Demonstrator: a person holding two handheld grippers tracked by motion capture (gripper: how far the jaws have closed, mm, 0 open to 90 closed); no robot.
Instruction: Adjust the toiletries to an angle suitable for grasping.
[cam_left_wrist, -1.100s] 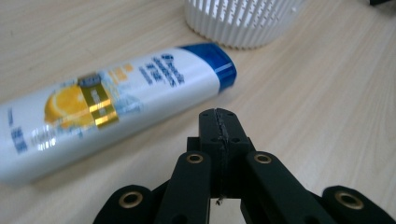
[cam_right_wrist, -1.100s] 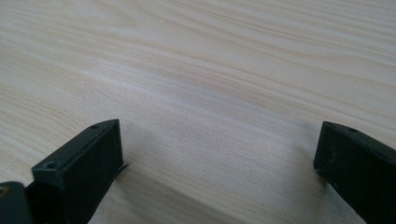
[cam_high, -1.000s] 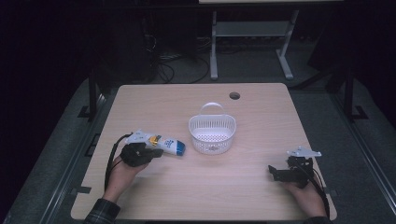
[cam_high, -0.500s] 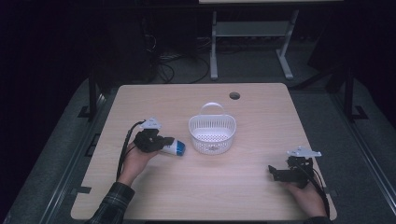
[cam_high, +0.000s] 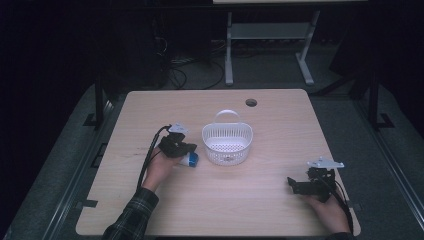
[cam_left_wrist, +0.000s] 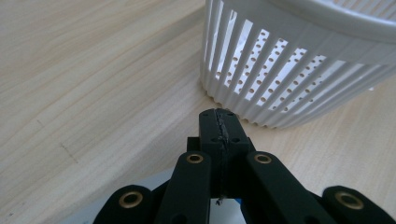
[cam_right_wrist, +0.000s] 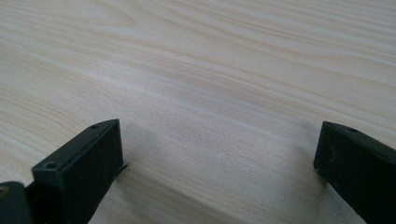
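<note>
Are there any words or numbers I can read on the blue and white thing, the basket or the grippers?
None can be read.
Blue and white packet, under the left gripper beside the basket: any print is too small and blurred to read.
Basket: plain white slats and holes, no label.
Right gripper: plain black jaws, no marks.
Table: bare wood grain, no writing.

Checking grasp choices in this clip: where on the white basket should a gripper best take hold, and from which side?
Probably the upright handle loop at the far rim of the white basket, taken from above. It stands clear of the slatted wall, which looks too wide for jaws.
</note>
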